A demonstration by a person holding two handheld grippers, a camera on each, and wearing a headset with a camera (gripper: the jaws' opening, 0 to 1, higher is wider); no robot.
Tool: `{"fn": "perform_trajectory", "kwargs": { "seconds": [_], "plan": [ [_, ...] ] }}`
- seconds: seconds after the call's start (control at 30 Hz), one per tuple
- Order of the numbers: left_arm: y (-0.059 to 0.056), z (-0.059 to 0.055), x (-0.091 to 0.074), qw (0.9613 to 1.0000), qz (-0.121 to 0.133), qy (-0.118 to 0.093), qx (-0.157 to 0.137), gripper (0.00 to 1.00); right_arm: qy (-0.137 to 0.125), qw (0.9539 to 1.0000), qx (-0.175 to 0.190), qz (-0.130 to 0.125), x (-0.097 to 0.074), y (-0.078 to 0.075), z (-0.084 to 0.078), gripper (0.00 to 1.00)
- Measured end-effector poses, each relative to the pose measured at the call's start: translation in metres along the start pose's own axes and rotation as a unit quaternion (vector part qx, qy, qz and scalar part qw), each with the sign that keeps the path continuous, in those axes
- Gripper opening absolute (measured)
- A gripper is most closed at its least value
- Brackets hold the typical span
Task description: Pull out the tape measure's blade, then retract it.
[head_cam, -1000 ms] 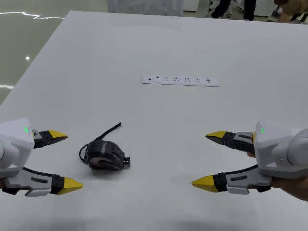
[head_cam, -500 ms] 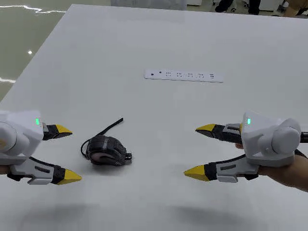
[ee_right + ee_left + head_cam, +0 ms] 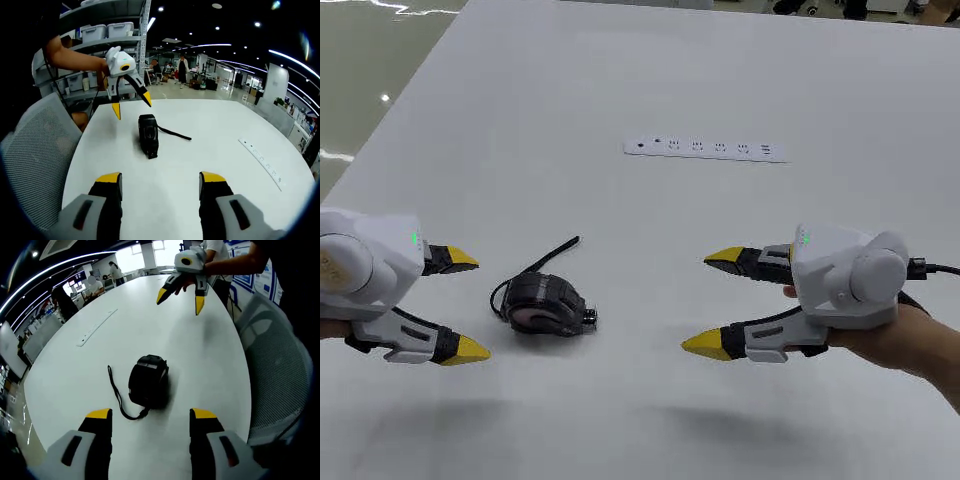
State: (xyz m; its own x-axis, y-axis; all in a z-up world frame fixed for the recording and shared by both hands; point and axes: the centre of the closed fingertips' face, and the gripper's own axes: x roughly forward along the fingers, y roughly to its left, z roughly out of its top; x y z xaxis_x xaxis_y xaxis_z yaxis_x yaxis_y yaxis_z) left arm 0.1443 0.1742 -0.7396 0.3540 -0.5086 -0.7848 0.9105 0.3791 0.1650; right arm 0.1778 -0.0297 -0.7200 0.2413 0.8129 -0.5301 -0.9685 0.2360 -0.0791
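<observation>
In the head view, the tape measure (image 3: 545, 305) lies on the white desk (image 3: 620, 80) between the two grippers, nearer the left gripper (image 3: 472, 305), whose jaws stand wide apart, as do those of the right gripper (image 3: 700, 302); neither touches it. In the left gripper view it sits just ahead of the wide-spread jaws, its black strap (image 3: 114, 392) curling off to one side. In the right gripper view it lies farther off, ahead of the spread jaws, with the left gripper beyond it.

White table (image 3: 620, 400), black tape measure (image 3: 542, 303) with wrist strap lying on it, white power strip (image 3: 706, 149) farther back
</observation>
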Motion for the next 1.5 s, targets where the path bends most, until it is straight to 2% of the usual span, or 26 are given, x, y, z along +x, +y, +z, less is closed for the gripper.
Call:
{"fn": "perform_trajectory", "kwargs": {
  "seconds": [0.2, 0.57, 0.83, 1.3, 1.5],
  "plan": [
    [0.003, -0.003, 0.006, 0.9999, -0.010, 0.006, 0.011, 0.58, 0.003, 0.9998, -0.010, 0.018, 0.015, 0.007, 0.002, 0.61],
    [0.001, 0.002, 0.016, 0.9992, -0.026, 0.010, 0.029, 0.55, 0.008, 0.9991, -0.021, 0.036, 0.036, 0.011, 0.002, 0.55],
    [0.004, 0.007, 0.023, 0.9985, -0.035, 0.012, 0.041, 0.53, 0.004, 0.9991, -0.017, 0.040, 0.048, 0.013, -0.002, 0.53],
    [0.007, 0.006, 0.036, 0.9968, -0.055, 0.016, 0.055, 0.49, 0.008, 0.9986, -0.010, 0.051, 0.071, 0.019, -0.010, 0.48],
    [0.006, 0.006, 0.042, 0.9964, -0.062, 0.016, 0.055, 0.47, 0.005, 0.9981, -0.011, 0.061, 0.080, 0.021, -0.008, 0.44]
  ]
}}
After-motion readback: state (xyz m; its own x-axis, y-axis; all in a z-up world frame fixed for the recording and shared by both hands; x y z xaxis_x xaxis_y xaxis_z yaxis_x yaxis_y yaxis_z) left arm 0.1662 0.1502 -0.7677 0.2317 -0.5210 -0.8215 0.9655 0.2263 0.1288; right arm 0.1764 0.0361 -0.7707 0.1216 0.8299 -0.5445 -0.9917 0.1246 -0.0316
